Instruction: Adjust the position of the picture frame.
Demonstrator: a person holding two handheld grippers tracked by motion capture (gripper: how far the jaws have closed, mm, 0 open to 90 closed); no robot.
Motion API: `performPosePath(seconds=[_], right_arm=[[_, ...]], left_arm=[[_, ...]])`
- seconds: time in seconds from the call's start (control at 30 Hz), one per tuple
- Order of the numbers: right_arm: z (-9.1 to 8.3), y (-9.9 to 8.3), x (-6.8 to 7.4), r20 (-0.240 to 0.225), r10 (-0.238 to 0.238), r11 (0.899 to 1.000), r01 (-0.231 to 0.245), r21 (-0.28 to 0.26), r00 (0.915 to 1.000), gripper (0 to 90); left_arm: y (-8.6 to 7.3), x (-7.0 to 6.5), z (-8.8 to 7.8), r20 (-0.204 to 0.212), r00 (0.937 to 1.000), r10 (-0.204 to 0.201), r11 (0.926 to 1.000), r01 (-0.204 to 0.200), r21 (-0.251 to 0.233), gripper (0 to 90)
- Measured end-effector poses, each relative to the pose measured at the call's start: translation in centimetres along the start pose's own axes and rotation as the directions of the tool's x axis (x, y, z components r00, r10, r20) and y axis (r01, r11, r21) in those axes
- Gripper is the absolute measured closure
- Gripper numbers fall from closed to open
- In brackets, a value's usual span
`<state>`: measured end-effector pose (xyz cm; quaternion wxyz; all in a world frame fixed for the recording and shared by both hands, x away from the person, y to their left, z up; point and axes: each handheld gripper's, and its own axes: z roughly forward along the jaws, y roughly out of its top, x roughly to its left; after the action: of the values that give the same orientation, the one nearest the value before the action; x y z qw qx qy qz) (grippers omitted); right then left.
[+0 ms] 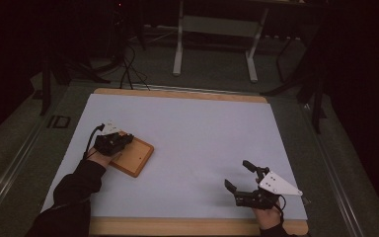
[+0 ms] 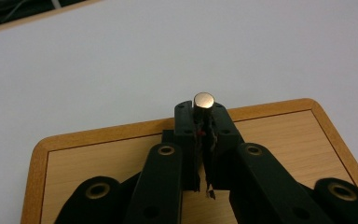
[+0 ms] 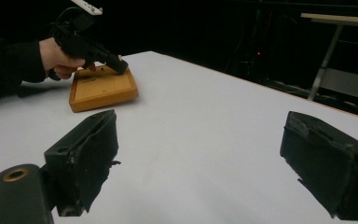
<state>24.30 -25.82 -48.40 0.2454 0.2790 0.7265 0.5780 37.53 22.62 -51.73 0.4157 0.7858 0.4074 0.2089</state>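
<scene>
A small metal cylinder (image 2: 203,103) stood upright, clamped between the jaws of the left gripper (image 2: 200,122), over the far edge of the wooden board (image 2: 279,140) at centre frame. The board lay left on the tabletop (image 1: 202,133). The right gripper (image 1: 242,176), released, rested lower right, well apart.

Wooden tray (image 1: 137,159) lies on the table mat (image 1: 192,138), left side, nearer the front edge. Left gripper (image 1: 126,140) sits over the tray's back-left part w/ a small metal cylinder (image 2: 203,101) between its tips (upright). Right gripper (image 1: 241,176) is well apart, at front right.
</scene>
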Motion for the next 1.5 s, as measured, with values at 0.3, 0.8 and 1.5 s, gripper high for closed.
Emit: performPosePath(seconds=[0.3,0.8,1.5], right_arm=[[0.0,0.0,-0.2,-0.009,0.012,1.000,-0.012,-0.004,0.9999,10.7],[0.0,-0.1,-0.3,-0.012,0.022,1.000,-0.022,-0.006,0.9997,10.7],[0.0,-0.1,-0.4,-0.012,0.031,0.999,-0.031,-0.009,0.9995,10.7]], left_arm=[[0.3,-0.3,-1.5,0.003,0.9998,0.019,0.9997,-0.019,-0.012,85.7],[3.1,-1.2,-4.0,0.045,0.9988,0.020,0.9929,-0.015,-0.118,85.7],[6.6,-7.1,-1.6,0.145,0.9832,0.110,0.9874,-0.092,-0.129,85.7]])
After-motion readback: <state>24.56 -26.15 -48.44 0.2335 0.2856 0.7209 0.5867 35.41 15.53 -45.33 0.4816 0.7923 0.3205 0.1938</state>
